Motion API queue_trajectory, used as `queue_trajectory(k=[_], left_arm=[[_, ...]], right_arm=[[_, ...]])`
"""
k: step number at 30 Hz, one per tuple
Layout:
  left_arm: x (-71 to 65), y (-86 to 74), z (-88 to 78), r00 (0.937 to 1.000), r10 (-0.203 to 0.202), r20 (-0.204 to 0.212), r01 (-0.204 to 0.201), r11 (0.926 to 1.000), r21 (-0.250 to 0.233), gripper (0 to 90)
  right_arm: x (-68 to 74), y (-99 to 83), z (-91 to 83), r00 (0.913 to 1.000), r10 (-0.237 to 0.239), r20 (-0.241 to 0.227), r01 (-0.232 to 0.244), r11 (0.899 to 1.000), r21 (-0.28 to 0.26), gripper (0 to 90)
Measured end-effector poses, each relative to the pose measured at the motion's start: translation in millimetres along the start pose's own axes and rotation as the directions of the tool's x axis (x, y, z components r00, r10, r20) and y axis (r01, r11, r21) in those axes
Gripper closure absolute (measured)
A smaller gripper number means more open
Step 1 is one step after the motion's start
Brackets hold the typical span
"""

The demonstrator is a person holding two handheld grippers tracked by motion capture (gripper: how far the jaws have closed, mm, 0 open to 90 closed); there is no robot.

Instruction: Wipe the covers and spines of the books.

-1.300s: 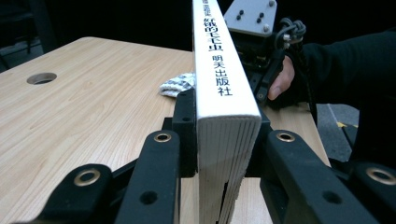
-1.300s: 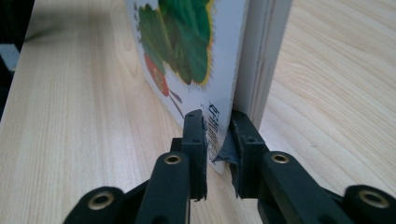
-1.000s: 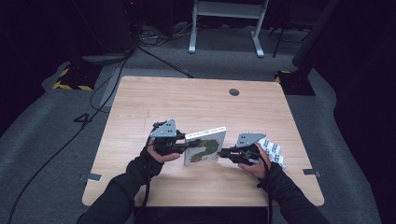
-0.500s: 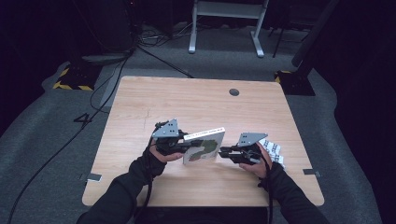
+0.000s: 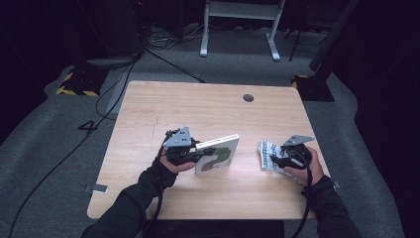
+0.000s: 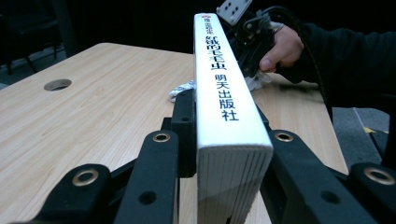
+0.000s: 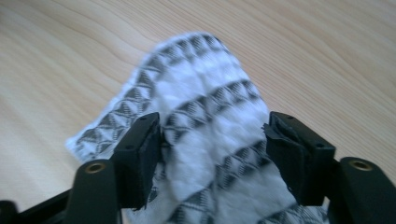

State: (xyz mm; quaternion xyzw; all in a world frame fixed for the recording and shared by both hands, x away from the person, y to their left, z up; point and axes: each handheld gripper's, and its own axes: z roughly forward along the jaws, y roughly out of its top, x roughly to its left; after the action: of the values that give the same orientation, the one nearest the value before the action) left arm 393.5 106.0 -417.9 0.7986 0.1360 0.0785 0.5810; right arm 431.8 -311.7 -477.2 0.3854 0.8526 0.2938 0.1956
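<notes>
1 claw [image 5: 275,159] newly off the book [image 5: 218,153], opening over cloth [image 5: 268,152].

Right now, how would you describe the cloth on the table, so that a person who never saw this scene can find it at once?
Start at the wooden table and go to its right edge on the person's side. There the cloth lies crumpled on the wood, under the right gripper, whose open jaws stand on either side of it. Unlike the stiff white book held upright nearby, it is soft, white with rows of dark triangles.

The right gripper [image 5: 278,159] was moved toward 3 o'clock, over the cloth [image 5: 267,151]; its jaws were just opening.
</notes>
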Motion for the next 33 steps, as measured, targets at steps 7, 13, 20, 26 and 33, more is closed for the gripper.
queue_trajectory(k=[7, 13, 20, 26, 33], left_arm=[[-0.5, -3.1, 4.3, 0.9998, 0.000, -0.021, 0.001, 0.9996, 0.029, 70.9], [-1.2, -3.9, 6.5, 0.9998, 0.011, -0.017, -0.010, 0.9989, 0.045, 74.4], [0.3, -0.2, 7.6, 0.9982, 0.004, -0.059, -0.001, 0.9988, 0.049, 75.0], [1.5, 7.4, 12.2, 0.9943, 0.015, -0.106, -0.009, 0.9981, 0.060, 75.2], [-2.9, 21.5, 26.0, 0.9850, 0.069, -0.158, -0.057, 0.9954, 0.076, 75.2]], right_arm=[[-3.2, -1.4, 5.6, 0.9957, 0.016, -0.091, -0.011, 0.999, 0.050, 54.1], [6.6, 3.3, 2.2, 0.9942, -0.067, -0.084, 0.072, 0.996, 0.059, 75.2], [3.4, 12.0, -26.3, 0.9856, -0.011, -0.169, -0.016, 0.987, -0.157, 75.6], [23.5, 40.5, -71.0, 0.9745, -0.073, -0.212, -0.020, 0.913, -0.408, 75.7], [67.3, 87.1, -92.6, 0.9537, -0.203, -0.222, 0.051, 0.836, -0.547, 75.7]])
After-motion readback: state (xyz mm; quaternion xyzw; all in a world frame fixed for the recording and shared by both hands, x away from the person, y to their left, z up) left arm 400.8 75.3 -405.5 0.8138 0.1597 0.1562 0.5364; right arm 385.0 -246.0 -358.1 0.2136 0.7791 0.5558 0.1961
